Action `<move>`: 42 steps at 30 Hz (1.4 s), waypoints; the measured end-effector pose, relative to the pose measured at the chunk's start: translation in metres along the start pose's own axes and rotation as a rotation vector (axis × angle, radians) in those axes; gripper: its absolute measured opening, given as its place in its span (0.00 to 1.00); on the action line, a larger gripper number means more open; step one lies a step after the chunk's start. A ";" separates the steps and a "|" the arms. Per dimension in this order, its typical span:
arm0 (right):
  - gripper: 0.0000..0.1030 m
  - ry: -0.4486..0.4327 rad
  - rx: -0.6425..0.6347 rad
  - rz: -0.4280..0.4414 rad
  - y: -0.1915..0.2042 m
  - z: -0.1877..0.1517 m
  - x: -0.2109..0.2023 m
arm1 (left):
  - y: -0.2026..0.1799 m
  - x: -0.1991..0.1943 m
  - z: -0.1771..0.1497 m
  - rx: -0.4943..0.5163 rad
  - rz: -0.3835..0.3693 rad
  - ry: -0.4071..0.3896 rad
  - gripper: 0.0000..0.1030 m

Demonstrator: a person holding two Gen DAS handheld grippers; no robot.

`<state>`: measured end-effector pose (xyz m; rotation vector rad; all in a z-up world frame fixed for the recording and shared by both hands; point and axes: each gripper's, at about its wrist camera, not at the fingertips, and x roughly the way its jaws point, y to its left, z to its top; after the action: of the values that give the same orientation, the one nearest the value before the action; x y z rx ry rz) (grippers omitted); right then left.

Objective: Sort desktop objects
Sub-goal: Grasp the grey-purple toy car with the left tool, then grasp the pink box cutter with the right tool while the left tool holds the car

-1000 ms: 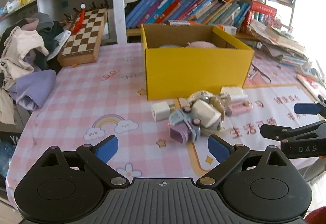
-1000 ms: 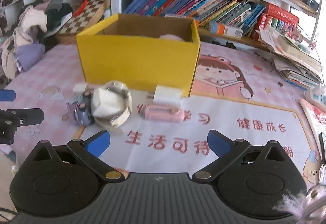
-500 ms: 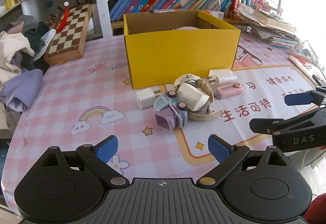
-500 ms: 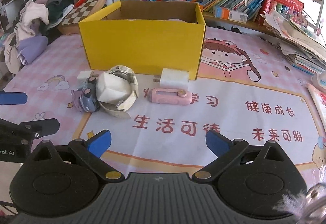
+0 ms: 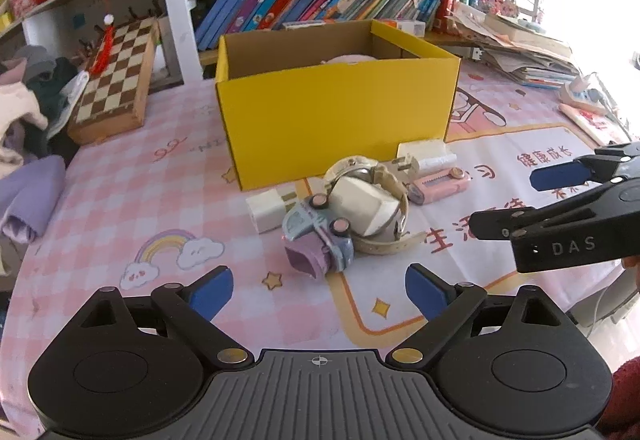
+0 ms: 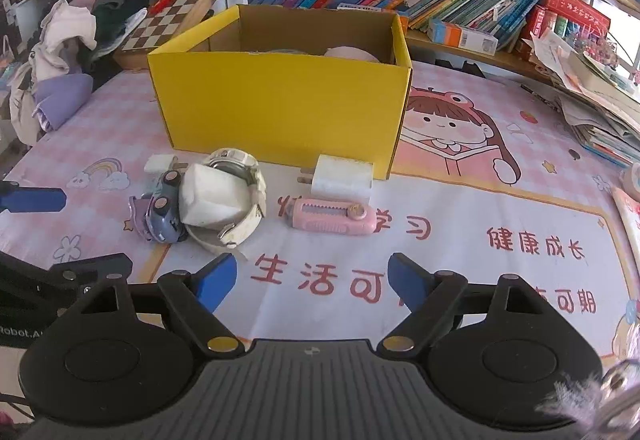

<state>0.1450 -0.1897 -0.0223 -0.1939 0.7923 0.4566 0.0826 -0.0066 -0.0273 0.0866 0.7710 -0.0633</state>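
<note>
Yellow box (image 6: 280, 108), toy car (image 6: 160, 216), watch (image 6: 240, 196)

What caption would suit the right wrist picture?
Open right gripper faces a pink cutter, charger, watch and toy car before a yellow box.

Right gripper (image 6: 310, 282) fingers have just been closing, empty; left gripper (image 5: 319, 291) gapes.

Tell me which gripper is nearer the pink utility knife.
Right. The right gripper hangs open just in front of the pink utility knife; the left gripper sits off to its side, facing the toy car.
</note>
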 end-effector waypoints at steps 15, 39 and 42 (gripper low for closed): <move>0.81 0.037 -0.037 0.019 -0.012 0.012 0.022 | 0.002 0.041 0.016 -0.043 0.025 0.041 0.63; 0.84 0.127 0.002 0.059 -0.025 0.032 0.072 | 0.034 0.046 0.015 -0.214 0.011 0.054 0.46; 0.84 0.140 0.017 0.052 -0.024 0.036 0.081 | 0.036 0.037 0.016 -0.207 0.020 0.029 0.46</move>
<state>0.2283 -0.1729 -0.0559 -0.1910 0.9397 0.4890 0.1234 0.0267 -0.0397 -0.1020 0.8019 0.0373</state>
